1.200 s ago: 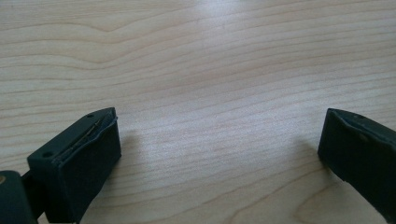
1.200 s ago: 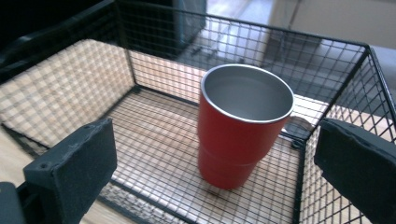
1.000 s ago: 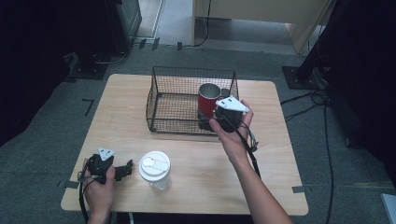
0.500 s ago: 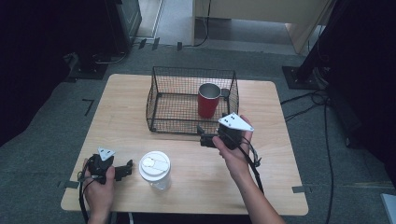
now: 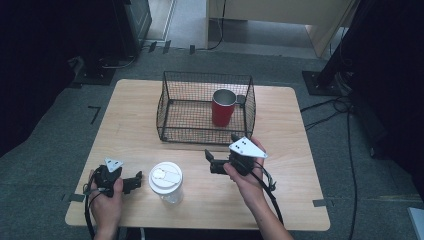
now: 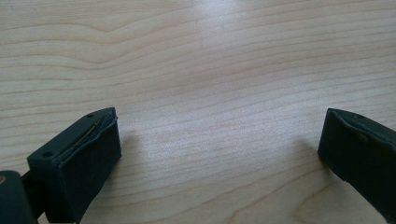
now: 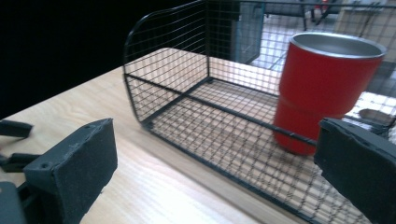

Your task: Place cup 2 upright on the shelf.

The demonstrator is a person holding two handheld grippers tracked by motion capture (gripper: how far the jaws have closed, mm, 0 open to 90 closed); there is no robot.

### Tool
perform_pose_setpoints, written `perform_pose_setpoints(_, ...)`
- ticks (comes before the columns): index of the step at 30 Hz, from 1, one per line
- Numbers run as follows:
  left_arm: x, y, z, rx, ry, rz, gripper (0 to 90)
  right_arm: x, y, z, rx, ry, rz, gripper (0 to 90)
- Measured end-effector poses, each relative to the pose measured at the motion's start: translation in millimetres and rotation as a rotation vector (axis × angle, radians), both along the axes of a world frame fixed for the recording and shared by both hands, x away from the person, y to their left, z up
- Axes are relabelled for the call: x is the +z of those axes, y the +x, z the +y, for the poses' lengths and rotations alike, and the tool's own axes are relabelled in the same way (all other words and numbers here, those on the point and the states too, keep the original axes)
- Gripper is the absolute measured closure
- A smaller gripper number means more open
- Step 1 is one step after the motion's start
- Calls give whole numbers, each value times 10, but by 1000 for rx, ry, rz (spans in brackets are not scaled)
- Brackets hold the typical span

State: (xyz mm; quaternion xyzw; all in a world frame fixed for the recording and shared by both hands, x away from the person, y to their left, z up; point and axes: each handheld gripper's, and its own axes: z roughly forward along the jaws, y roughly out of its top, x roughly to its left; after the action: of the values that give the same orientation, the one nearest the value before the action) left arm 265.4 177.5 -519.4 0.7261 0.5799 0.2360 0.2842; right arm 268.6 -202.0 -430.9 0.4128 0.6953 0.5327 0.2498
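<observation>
- The right gripper (image 5: 212, 161) has drawn back from the red cup (image 5: 223, 107) since a second ago and now hovers over the table (image 5: 135, 120) just in front of the wire basket (image 5: 170, 107).
- The red cup is a tapered tumbler with a bare metal rim and inside, standing upright.
- It stands in the wire basket, at its right end; the black mesh basket also holds a small dark object behind the cup.
- The right gripper's jaws are spread wide and empty, the cup well beyond them.
- The left gripper (image 5: 133, 183) rests at the near left edge, jaws spread over bare wood, just beside a white-lidded cup (image 5: 166, 181).
</observation>
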Motion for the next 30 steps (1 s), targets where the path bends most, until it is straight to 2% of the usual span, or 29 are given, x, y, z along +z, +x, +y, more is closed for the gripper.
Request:
perform_pose_setpoints(10,0,0,0,0,0,1,0,-102,-158,66,46,17,24,0)
perform_pose_setpoints(17,0,0,0,0,0,1,0,-177,-270,96,94,17,10,0)
perform_pose_setpoints(26,0,0,0,0,0,1,0,-267,-368,115,152,59,21,0)
perform_pose_setpoints(30,0,0,0,0,1,1,0,-314,-416,175,187,72,44,0)
